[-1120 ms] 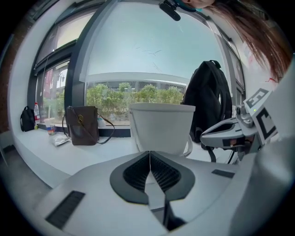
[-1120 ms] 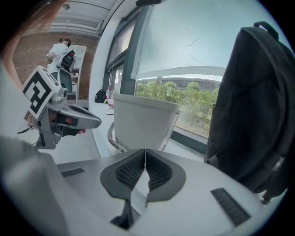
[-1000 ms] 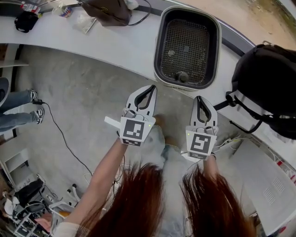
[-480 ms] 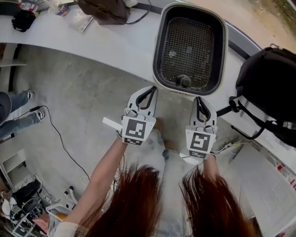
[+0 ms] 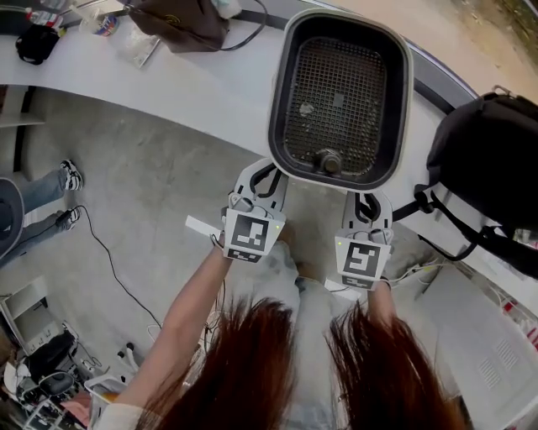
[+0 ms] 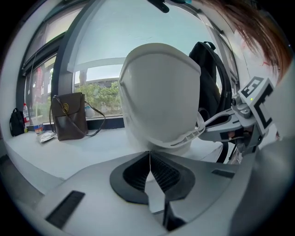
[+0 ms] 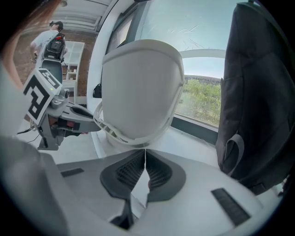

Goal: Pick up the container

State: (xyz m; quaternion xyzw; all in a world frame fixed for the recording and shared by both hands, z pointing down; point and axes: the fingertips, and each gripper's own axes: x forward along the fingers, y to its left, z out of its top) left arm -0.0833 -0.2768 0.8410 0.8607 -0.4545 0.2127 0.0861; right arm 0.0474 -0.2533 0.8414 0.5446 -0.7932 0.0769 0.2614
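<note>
Left gripper (image 5: 267, 171) and right gripper (image 5: 367, 196) both clamping near rim of container (image 5: 395, 92). Shell looking rigid, bulky, fairly light. Smooth thin lip probably slipping, tilting; pinching lip at two spread points.

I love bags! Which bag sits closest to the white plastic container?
The big black fabric backpack, just right of the white plastic container. The brown leather handbag and small black pouch sit farther off on the left.
</note>
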